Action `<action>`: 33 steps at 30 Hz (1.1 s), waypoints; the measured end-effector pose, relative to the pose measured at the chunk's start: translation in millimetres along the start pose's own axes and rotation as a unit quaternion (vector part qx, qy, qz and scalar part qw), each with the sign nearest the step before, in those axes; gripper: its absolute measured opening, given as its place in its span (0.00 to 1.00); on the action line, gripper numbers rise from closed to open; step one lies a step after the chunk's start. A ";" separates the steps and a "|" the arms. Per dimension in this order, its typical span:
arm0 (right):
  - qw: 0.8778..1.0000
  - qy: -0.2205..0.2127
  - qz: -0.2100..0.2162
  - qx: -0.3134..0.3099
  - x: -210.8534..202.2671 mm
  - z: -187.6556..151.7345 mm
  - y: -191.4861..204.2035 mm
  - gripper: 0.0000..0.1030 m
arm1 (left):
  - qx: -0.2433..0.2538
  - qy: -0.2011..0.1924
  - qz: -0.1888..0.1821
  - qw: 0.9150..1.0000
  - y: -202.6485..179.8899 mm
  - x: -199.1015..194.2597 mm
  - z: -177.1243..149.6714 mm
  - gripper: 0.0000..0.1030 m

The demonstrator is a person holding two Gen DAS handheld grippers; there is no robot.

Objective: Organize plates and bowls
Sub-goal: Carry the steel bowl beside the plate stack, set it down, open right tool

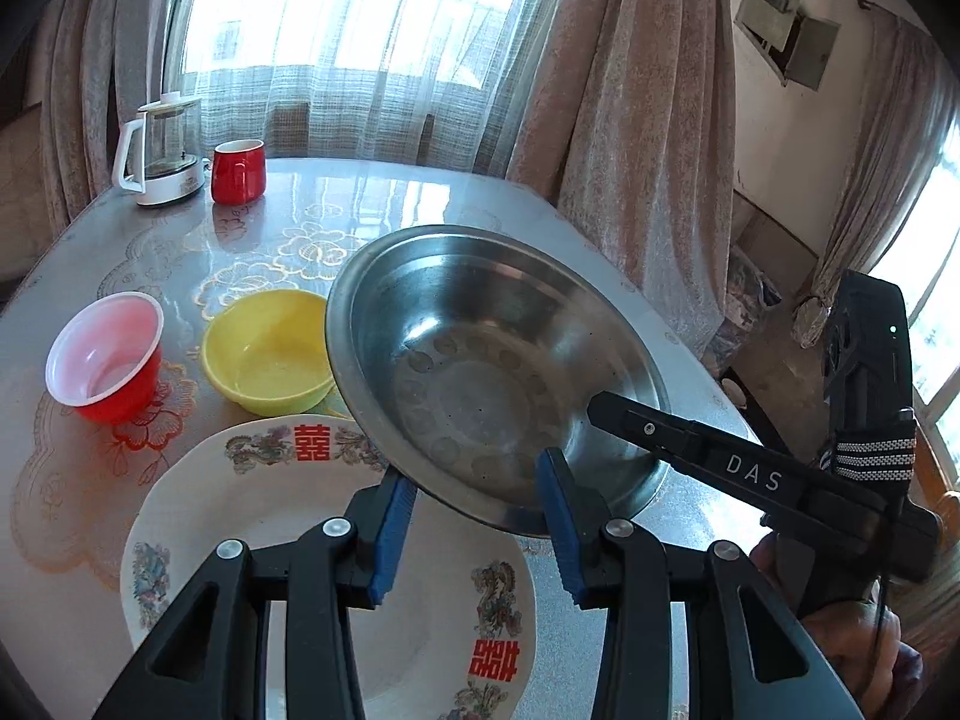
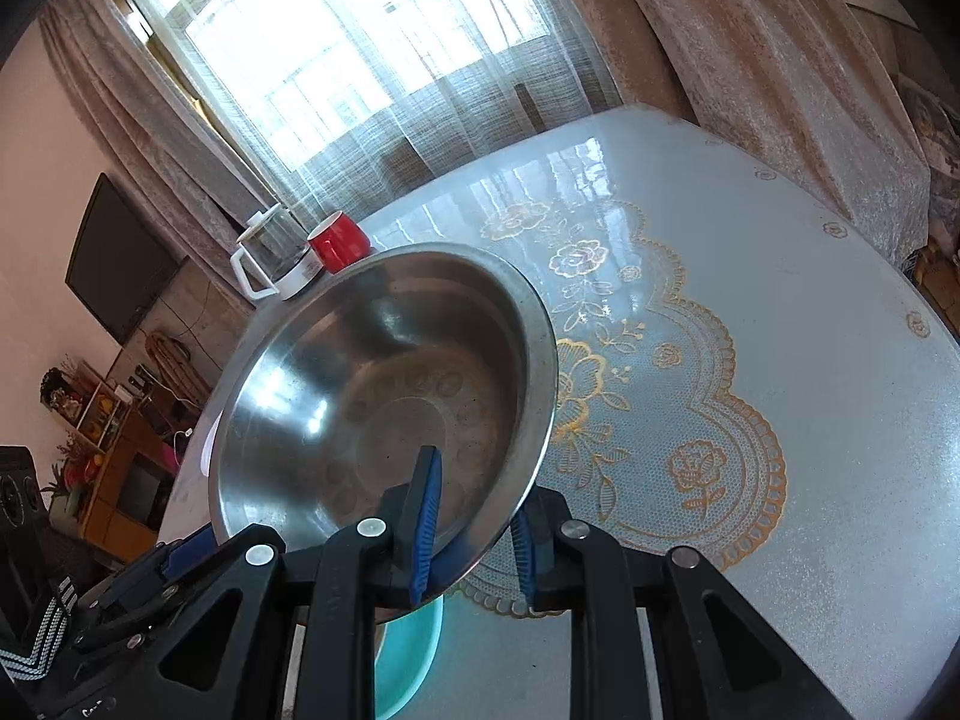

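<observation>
From left, the red cup [image 1: 105,357] and yellow bowl [image 1: 270,351] stood on the table [image 1: 420,192] near the patterned plate [image 1: 252,540]. Your left gripper [image 1: 477,525] sat wide open, gripping nothing, fingers straddling the steel bowl [image 1: 480,372]. Your right gripper [image 2: 474,531] was clamped on its rim, holding it tilted above the plate. A one-sided rim grip could let it pivot and strike the plate.

"DAS" in white caps on black finger of right gripper [image 1: 606,405], seen from left wrist cam. Red double-happiness char 囍 printed twice on rim of white plate [image 1: 252,516], far rim & near rim, near one upside down. No other legible txt.
</observation>
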State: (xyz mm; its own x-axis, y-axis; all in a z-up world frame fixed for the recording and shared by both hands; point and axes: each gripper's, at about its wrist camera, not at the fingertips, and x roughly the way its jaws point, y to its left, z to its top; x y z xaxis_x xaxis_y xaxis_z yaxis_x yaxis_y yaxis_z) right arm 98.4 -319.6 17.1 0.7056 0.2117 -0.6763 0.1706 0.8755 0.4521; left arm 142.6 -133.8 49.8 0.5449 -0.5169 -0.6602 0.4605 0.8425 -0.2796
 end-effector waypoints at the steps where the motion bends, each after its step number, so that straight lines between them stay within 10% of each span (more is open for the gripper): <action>1: 1.000 0.002 0.004 -0.006 1.1 -2.1 5.9 0.21 | -0.004 -0.003 0.003 1.000 5.0 -5.2 -2.3 0.40; 16: 0.991 0.053 0.080 -0.090 41.2 -29.2 113.9 0.21 | -0.064 -0.050 0.050 0.995 90.5 -89.8 -42.4 0.41; 33: 0.953 0.173 0.136 -0.208 112.3 -110.0 235.9 0.23 | -0.169 -0.047 0.119 0.977 190.1 -149.6 -128.2 0.41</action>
State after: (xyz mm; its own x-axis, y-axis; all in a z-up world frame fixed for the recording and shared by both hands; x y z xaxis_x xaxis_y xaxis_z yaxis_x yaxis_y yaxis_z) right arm 142.2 -41.5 -16.2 0.4032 0.5227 -0.7511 -0.3235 0.8492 0.4173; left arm 58.8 123.1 6.1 0.6771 -0.2989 -0.6725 0.0639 0.9342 -0.3509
